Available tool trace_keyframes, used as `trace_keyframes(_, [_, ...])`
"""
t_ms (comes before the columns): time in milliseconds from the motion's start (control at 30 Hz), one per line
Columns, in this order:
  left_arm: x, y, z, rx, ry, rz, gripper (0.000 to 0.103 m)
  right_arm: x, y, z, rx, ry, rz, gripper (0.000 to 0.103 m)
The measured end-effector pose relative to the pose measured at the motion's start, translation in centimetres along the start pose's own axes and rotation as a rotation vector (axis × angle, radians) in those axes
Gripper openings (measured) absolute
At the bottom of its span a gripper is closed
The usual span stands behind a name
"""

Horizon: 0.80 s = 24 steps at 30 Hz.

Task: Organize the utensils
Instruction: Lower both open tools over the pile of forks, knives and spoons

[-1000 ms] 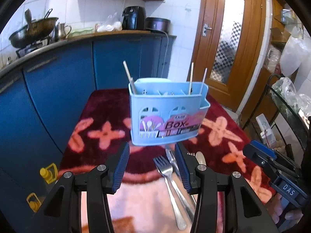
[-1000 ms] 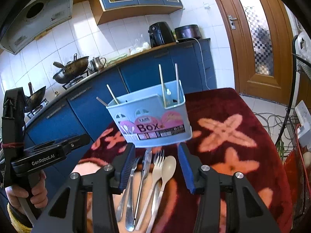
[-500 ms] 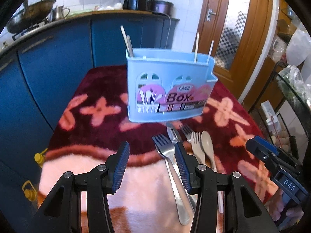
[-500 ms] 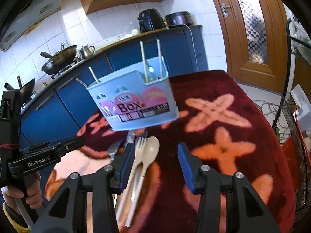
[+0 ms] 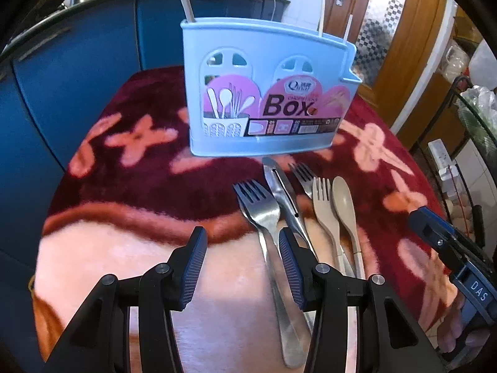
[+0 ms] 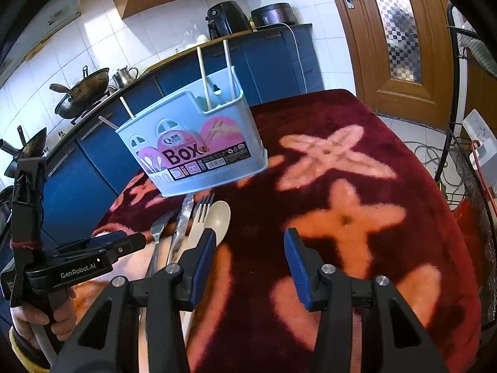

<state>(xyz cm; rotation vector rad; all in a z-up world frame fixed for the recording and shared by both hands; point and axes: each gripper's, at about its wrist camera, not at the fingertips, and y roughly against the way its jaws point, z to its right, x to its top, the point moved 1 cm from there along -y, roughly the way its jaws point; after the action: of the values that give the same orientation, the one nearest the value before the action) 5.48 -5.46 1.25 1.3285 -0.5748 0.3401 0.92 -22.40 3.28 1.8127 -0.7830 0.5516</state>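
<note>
Both tools lowered toward cutlery, left tool point(image 5: 241, 267) and right tool point(image 6: 250, 264) apart, empty, blue box point(image 5: 264, 99) beyond forks point(image 5: 257, 205)

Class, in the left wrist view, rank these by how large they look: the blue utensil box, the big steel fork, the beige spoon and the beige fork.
1. Blue utensil box, clearly largest.
2. Big steel fork, though it lies nearest the camera, which enlarges it.
3. Beige spoon and beige fork: they look alike, and their handles are partly hidden, so no ranking.
</note>
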Motion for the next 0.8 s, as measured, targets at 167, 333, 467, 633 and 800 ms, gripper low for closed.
trace_keyframes(167, [0.0,-0.3,0.5,-0.06,0.006,0.005,0.049,-0.2,-0.3,0.5,-0.003,-0.015,-0.008,0.049])
trace_keyframes(333, [0.1,-0.9,0.9,-0.084,0.009,0.009,0.046,-0.3,-0.5,0.8,-0.005,-0.021,-0.015,0.049])
trace_keyframes(467, [0.2,-1.4,1.0,-0.104,0.023,0.017,0.033,-0.4,-0.6,1.0,-0.006,-0.024,-0.019,0.049])
trace_keyframes(633, [0.3,-1.8,1.0,-0.136,0.033,0.011,0.024,-0.4,-0.9,1.1,-0.006,-0.027,-0.027,0.049])
trace_keyframes(800, [0.6,-2.0,1.1,-0.167,0.039,0.02,0.022,-0.5,-1.1,1.1,-0.007,-0.025,-0.036,0.049])
